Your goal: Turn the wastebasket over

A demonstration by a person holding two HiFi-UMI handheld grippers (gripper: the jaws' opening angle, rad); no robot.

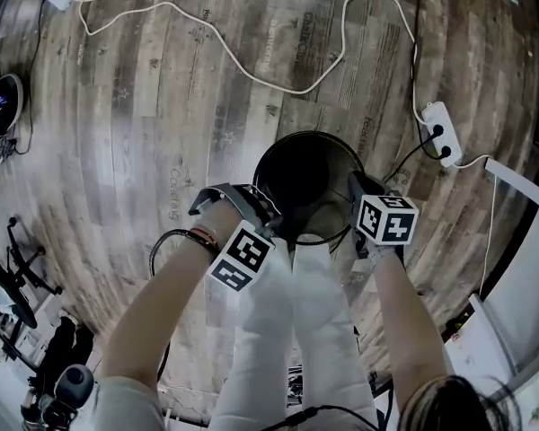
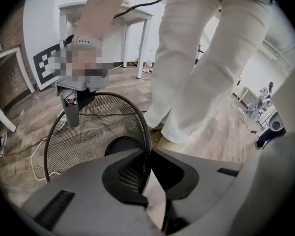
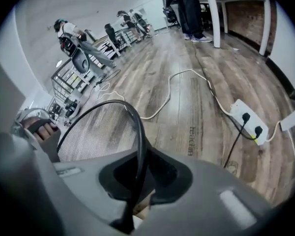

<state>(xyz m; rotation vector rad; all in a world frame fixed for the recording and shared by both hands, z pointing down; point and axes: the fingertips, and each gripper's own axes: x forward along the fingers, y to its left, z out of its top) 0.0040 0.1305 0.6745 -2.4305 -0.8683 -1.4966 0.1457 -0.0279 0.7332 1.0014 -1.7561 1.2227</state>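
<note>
A black wire-mesh wastebasket (image 1: 307, 180) stands upright on the wooden floor, its round mouth facing up. My left gripper (image 1: 268, 215) is shut on the near-left part of its rim. In the left gripper view the thin rim runs straight between the pads of that gripper (image 2: 148, 154), with the mesh wall of the wastebasket (image 2: 96, 127) to the left. My right gripper (image 1: 359, 189) is shut on the right side of the rim. In the right gripper view the rim passes between its pads (image 3: 139, 173), the wastebasket (image 3: 101, 132) curving off to the left.
White-trousered legs (image 1: 296, 330) stand just behind the basket. A white power strip (image 1: 440, 133) with black plugs lies to the right, and its white cable (image 1: 251, 61) snakes across the far floor. A white table leg (image 1: 521, 182) is at the right, and dark gear (image 1: 2, 106) at the left.
</note>
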